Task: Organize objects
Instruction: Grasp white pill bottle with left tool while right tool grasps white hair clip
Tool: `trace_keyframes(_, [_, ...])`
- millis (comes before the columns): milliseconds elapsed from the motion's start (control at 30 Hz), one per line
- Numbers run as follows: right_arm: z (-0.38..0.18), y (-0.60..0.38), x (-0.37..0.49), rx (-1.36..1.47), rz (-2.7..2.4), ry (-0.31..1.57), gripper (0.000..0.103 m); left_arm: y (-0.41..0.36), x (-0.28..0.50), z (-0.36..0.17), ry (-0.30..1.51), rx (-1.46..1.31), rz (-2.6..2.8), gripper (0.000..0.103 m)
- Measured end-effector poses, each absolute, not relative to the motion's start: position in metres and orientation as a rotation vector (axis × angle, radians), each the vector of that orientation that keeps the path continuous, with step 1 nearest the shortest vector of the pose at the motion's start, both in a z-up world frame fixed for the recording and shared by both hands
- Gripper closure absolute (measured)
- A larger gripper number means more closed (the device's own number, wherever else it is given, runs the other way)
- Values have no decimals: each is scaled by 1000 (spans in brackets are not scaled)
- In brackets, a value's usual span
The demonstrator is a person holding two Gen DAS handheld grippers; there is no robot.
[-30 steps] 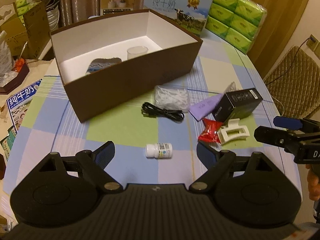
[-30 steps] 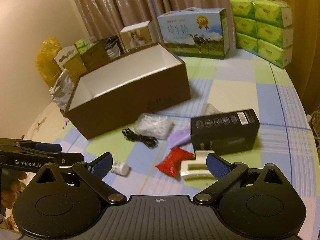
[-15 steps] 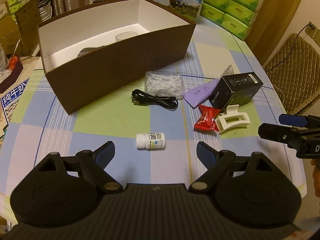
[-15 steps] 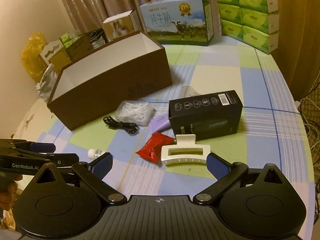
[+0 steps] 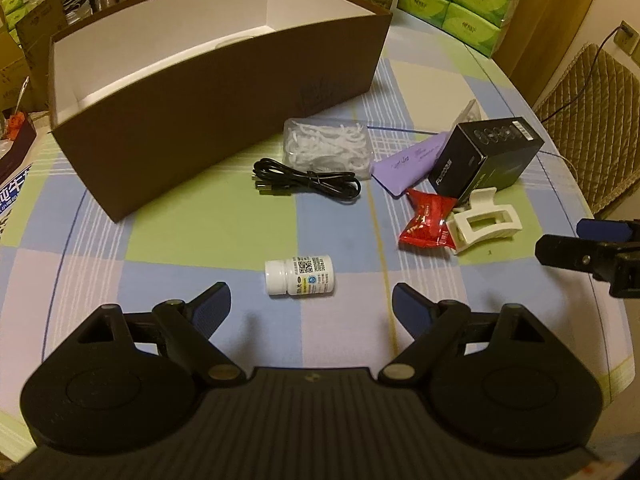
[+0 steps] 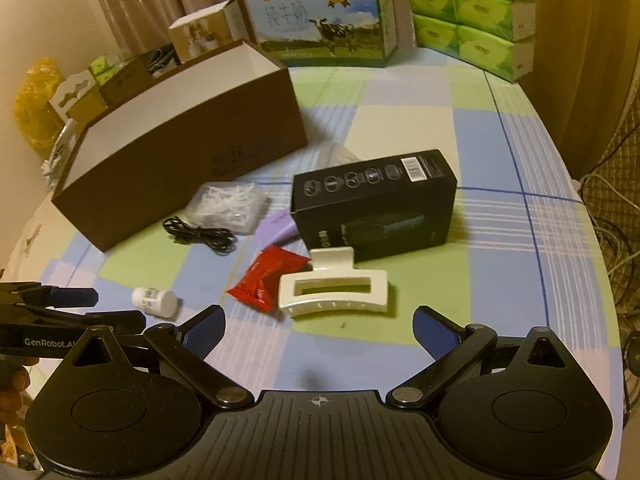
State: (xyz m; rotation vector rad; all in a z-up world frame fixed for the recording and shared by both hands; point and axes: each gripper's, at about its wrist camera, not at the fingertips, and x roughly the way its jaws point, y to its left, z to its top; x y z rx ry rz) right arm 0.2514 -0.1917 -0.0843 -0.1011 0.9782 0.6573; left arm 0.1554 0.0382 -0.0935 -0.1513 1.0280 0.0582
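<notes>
A small white pill bottle [image 5: 300, 275] lies on its side on the checked tablecloth, just beyond my open left gripper [image 5: 311, 307]. My right gripper [image 6: 318, 326] is open too, hovering just short of a cream hair claw [image 6: 334, 290] that lies against a red snack packet [image 6: 266, 276]. Behind them are a black product box [image 6: 374, 204], a purple pouch [image 5: 408, 162], a coiled black cable [image 5: 306, 182] and a clear bag of white floss picks [image 5: 326, 152]. The open brown storage box [image 5: 224, 92] stands at the back left. Nothing is between either pair of fingers.
A blue milk carton [image 6: 324, 16] and stacked green tissue packs [image 6: 472, 12] stand at the table's far end. Cardboard boxes and clutter [image 6: 100, 84] sit behind the brown box. A wicker chair [image 5: 592, 92] stands off the table's right edge.
Both grippers have sunk closer to the table and tipped down. The pill bottle and the hair claw now appear larger and nearer to the fingertips. No object has moved.
</notes>
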Motion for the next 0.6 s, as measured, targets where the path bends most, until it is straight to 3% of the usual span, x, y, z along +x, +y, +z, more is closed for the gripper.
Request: trace_keyframes(600, [-98,-195,272,-80,606,1019,5,43,188,-136,1070,-126,50,28])
